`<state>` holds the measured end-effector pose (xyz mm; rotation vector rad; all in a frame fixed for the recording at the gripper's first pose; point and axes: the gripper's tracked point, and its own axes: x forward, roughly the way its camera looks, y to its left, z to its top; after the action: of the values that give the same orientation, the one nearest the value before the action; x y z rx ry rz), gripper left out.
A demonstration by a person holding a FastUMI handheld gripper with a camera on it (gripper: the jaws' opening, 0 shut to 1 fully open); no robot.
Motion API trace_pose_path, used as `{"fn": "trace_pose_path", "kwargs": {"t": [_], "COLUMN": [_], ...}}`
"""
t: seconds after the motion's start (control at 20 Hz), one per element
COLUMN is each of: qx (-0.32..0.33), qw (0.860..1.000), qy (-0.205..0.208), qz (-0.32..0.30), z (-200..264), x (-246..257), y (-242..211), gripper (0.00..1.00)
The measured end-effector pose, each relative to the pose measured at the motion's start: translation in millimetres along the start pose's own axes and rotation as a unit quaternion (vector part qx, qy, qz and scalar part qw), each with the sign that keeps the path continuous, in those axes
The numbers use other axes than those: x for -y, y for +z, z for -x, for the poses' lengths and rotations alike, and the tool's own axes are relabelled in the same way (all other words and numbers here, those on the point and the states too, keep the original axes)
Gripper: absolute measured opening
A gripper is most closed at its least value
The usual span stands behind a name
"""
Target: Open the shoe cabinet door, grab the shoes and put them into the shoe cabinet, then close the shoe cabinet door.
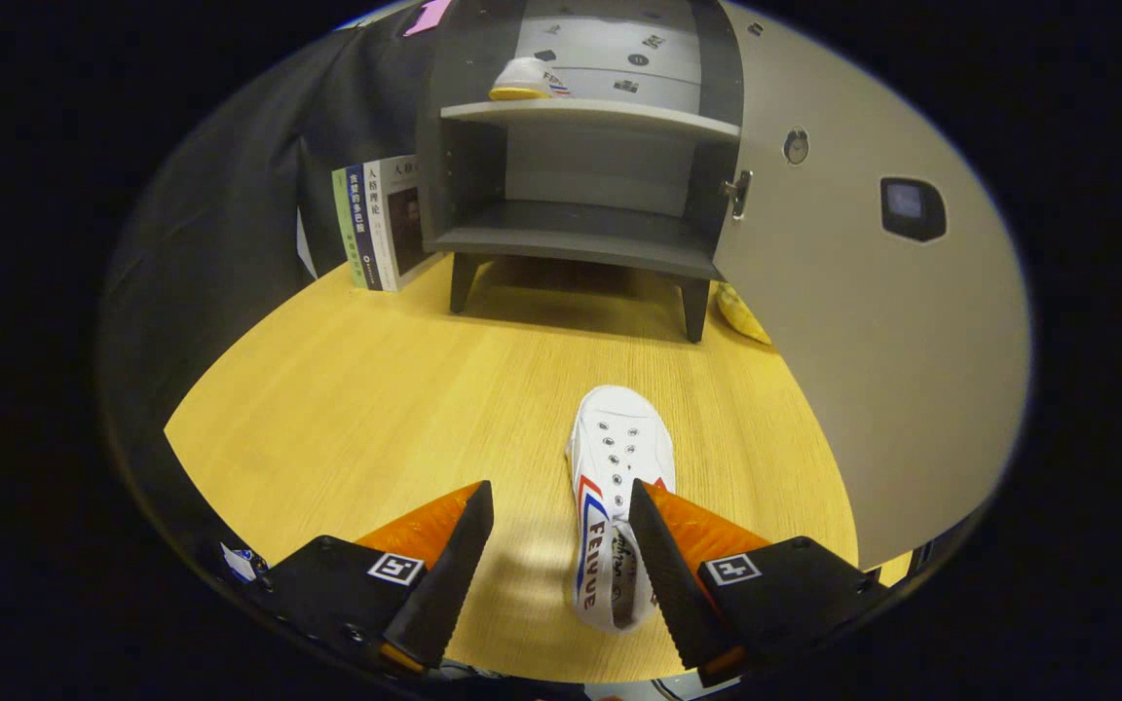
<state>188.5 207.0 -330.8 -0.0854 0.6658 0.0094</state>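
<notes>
Gripper view: white sneaker [617,487] lies on the wooden table [347,409], toe toward the shoe cabinet [580,175], heel between the fingers and against the right one. Gripper [561,526] is spread wide, holding nothing. Cabinet door [873,321] stands open beside the sneaker. A second white shoe [525,80] sits on the cabinet's upper shelf; books [381,224] lean left of the cabinet. Judged step: grabbing the remaining shoe. Next move calls for centring on the heel, then clamping.
</notes>
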Motion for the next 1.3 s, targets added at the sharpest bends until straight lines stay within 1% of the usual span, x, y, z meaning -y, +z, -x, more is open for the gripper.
{"fn": "trace_pose_path", "kwargs": {"t": [0.15, 0.25, 0.3, 0.35, 0.5, 0.55, 0.65, 0.7, 0.8, 0.85, 0.9, 1.0, 1.05, 1.25, 1.3], "qx": [-0.030, -0.052, -0.065, -0.069, -0.084, -0.087, -0.092, -0.095, -0.099, -0.103, -0.095, -0.098, -0.105, -0.106, -0.107], "qw": [0.999, 0.998, 0.998, 0.997, 0.996, 0.996, 0.995, 0.995, 0.995, 0.994, 0.994, 0.993, 0.993, 0.994, 0.994], "qy": [0.011, 0.020, 0.017, 0.009, 0.002, -0.015, -0.013, -0.012, -0.018, -0.027, -0.029, -0.021, -0.018, 0.009, 0.010], "qz": [-0.021, -0.022, -0.018, -0.016, -0.034, -0.035, -0.038, -0.026, 0.011, 0.031, 0.047, 0.062, 0.052, -0.030, -0.037], "z": [-20.2, -29.6, -30.8, -36.7, -39.6, -44.6, -43.2, -41.4, -45.1, -42.1, -47.1, -47.9, -47.9, -44.2, -41.0], "x": [-1.4, -4.1, -2.2, 2.8, 10.5, 19.2, 17.7, 18.5, 14.9, 13.4, 9.9, 6.0, 6.3, 5.7, 8.3], "y": [-10.9, -22.1, -29.3, -32.2, -39.7, -41.0, -41.8, -40.5, -42.3, -43.0, -44.4, -46.5, -47.1, -38.5, -36.7], "gripper": [0.89, 0.84, 0.82, 0.82, 0.68, 0.56, 0.34, 0.38, 0.30, 0.30, 0.15, 0.02, 0.02, 0.02, 0.02]}}
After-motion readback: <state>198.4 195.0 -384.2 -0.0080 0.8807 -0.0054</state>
